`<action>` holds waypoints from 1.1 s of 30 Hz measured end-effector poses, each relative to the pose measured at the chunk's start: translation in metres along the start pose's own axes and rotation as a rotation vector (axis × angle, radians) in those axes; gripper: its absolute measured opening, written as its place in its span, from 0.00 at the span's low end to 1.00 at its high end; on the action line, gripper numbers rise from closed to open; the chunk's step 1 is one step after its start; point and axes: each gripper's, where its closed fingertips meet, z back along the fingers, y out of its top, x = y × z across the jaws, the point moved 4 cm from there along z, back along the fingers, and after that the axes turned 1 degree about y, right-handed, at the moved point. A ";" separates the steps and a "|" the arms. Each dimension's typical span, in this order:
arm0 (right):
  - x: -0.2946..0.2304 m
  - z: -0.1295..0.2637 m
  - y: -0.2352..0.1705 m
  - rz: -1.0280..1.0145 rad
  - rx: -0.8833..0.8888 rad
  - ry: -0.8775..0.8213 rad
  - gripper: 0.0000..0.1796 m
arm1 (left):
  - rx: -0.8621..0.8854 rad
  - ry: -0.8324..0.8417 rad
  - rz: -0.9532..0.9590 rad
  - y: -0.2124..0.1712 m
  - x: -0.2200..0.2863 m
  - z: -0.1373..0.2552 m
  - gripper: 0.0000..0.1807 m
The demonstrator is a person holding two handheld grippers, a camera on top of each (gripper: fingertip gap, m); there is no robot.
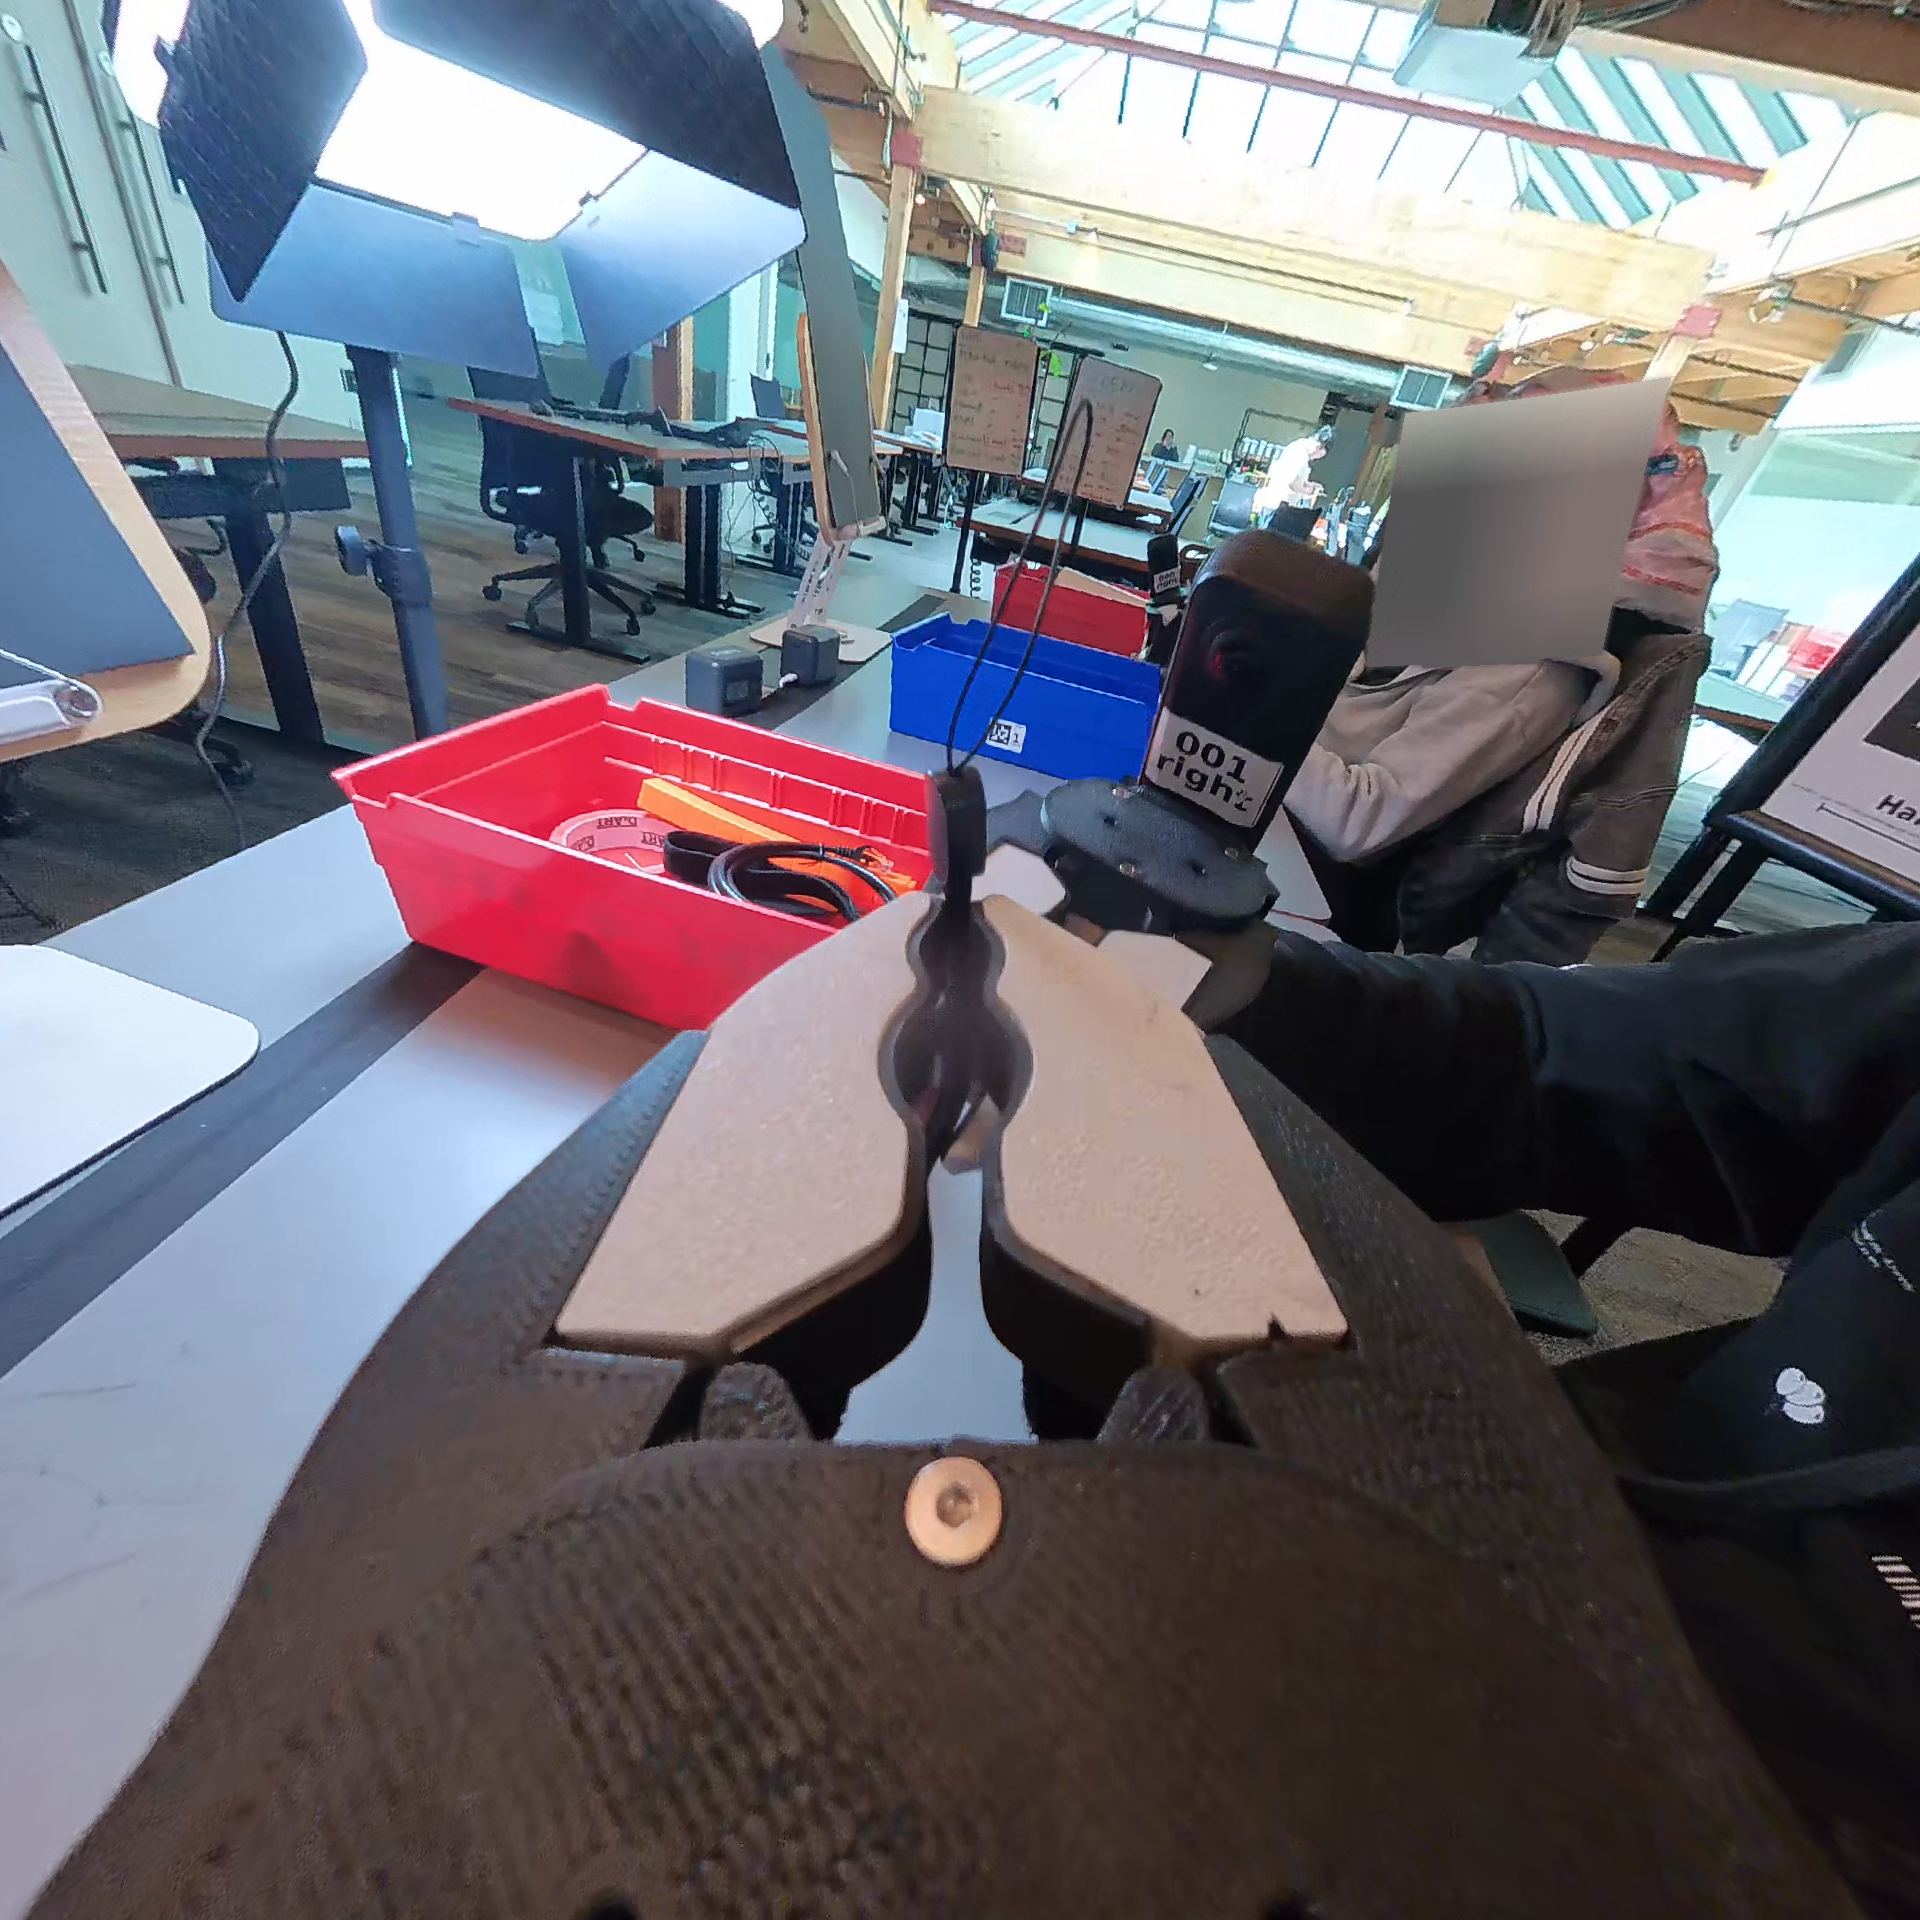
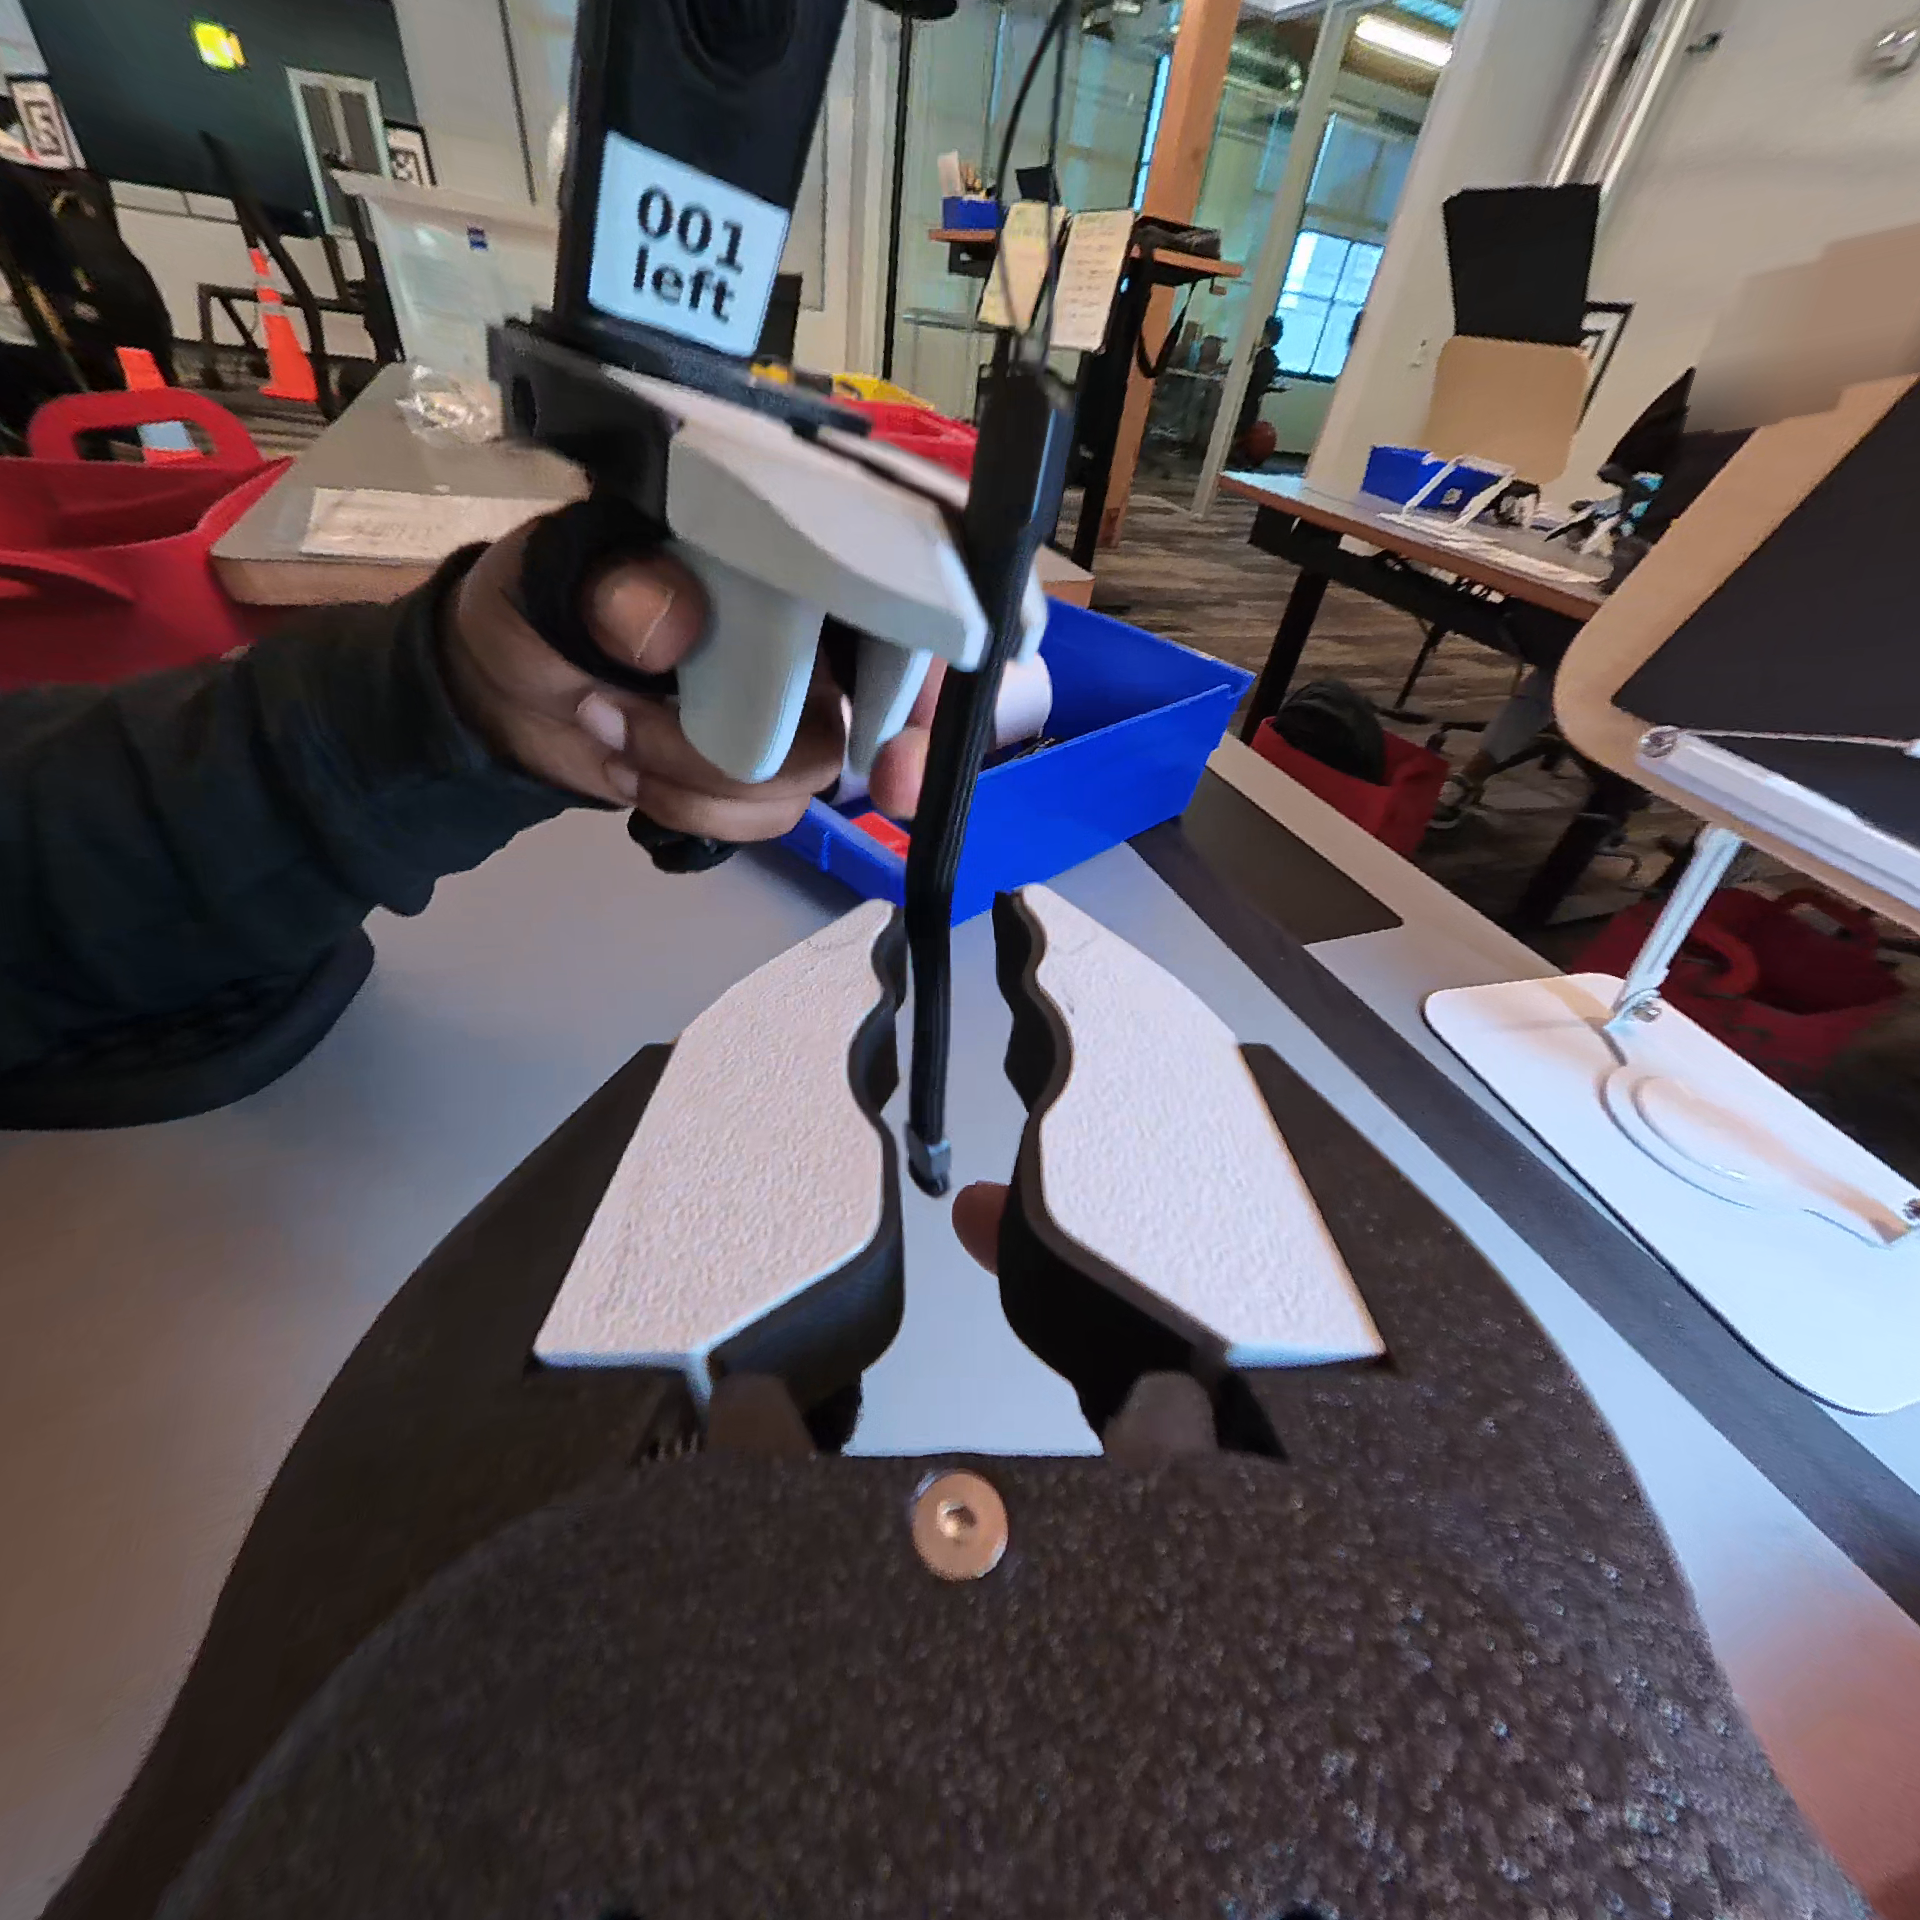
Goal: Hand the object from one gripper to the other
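Observation:
The object is a slim black stick with a thin cord loop at its top (image 1: pixel 958 821). My left gripper (image 1: pixel 956 920) is shut on it and holds it upright above the grey table (image 1: pixel 208 1403). In the right wrist view the left gripper (image 2: pixel 987 634) clamps the stick's upper part. The stick (image 2: pixel 930 997) hangs down between the fingers of my right gripper (image 2: pixel 945 920). The right gripper is open, with its fingertips on either side of the stick's lower end and a small gap on each side. The right gripper's body (image 1: pixel 1164 873) shows just behind the left fingers.
A red bin (image 1: pixel 499 873) with tape, an orange piece and a black cable stands on the table to the left. A blue bin (image 2: pixel 1122 727) stands behind it. A white stand base (image 2: pixel 1662 1143) is at the right. A seated person (image 1: pixel 1455 758) is beyond. My right fingertips sit around 5 cm from my left ones.

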 end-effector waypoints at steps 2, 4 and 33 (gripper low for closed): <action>0.003 0.003 0.005 -0.003 0.028 -0.022 0.09 | -0.010 0.001 0.001 -0.002 0.000 -0.002 0.02; 0.005 0.006 0.010 0.001 0.060 -0.047 0.08 | -0.020 -0.002 0.007 -0.004 -0.001 -0.003 0.02; 0.022 0.024 0.025 -0.009 0.095 -0.126 0.04 | -0.109 0.030 -0.013 -0.011 -0.011 0.004 0.02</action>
